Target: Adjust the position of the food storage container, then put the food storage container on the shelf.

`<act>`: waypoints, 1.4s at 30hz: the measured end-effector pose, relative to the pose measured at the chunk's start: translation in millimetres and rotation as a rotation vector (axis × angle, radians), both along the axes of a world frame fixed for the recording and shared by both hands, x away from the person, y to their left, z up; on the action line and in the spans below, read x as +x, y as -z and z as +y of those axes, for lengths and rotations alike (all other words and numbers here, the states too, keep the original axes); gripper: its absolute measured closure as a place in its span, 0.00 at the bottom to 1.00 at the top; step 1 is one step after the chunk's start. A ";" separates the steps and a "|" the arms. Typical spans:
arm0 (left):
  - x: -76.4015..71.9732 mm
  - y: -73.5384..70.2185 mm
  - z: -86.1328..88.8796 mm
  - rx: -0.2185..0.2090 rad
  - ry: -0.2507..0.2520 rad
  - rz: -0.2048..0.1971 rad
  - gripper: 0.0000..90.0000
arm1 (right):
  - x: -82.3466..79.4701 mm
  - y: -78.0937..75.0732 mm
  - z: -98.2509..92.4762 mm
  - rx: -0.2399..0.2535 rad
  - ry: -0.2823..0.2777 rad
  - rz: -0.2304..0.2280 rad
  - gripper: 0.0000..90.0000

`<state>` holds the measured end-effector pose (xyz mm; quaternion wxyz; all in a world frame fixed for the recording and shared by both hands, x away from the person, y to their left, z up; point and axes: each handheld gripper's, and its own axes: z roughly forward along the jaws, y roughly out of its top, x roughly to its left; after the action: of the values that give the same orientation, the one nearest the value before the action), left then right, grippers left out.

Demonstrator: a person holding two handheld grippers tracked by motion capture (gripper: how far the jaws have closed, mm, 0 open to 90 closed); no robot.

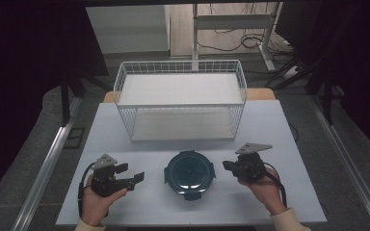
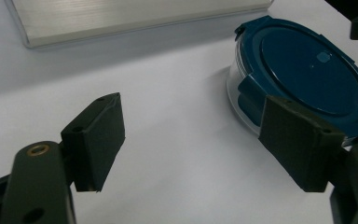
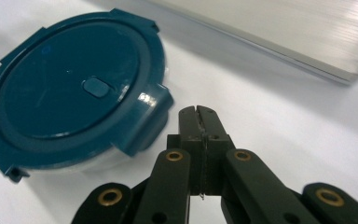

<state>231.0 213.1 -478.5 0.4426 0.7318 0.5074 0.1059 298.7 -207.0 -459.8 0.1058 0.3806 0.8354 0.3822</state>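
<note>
A round clear container with a dark blue clip-on lid (image 1: 190, 173) sits on the white table near its front edge, between my two grippers. My left gripper (image 1: 131, 175) is held just left of it, open, with nothing between its jaws. In the left gripper view the blue lid (image 2: 314, 70) lies ahead to the right, beyond the right pad (image 2: 298, 140). My right gripper (image 1: 226, 166) is just right of the container, shut and empty. In the right gripper view the lid (image 3: 70, 88) is close on the left, one side clip beside the shut fingertips (image 3: 199, 114).
A white wire basket (image 1: 181, 98) with a pale floor stands at the back middle of the white table (image 1: 270, 125); its base edge (image 2: 135, 18) shows ahead of both grippers. Table legs and cables lie on the floor beyond. Metal rails run along both sides.
</note>
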 end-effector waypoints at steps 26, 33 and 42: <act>-0.5 -5.9 -16.9 -0.010 0.002 0.045 0.22 | -10.1 7.0 -12.8 0.150 0.060 0.053 0.22; 6.1 -17.9 -25.3 -0.062 0.012 0.070 0.20 | -7.0 -2.9 5.3 0.215 0.060 0.108 0.20; 31.2 -1.9 -51.9 -0.168 0.068 0.203 0.17 | 6.5 12.2 22.7 0.241 0.074 0.197 0.14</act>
<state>262.2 161.1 -476.5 0.4521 0.7158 0.5315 -0.0264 305.2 -184.3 -472.0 -0.0091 0.4567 0.7751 0.4365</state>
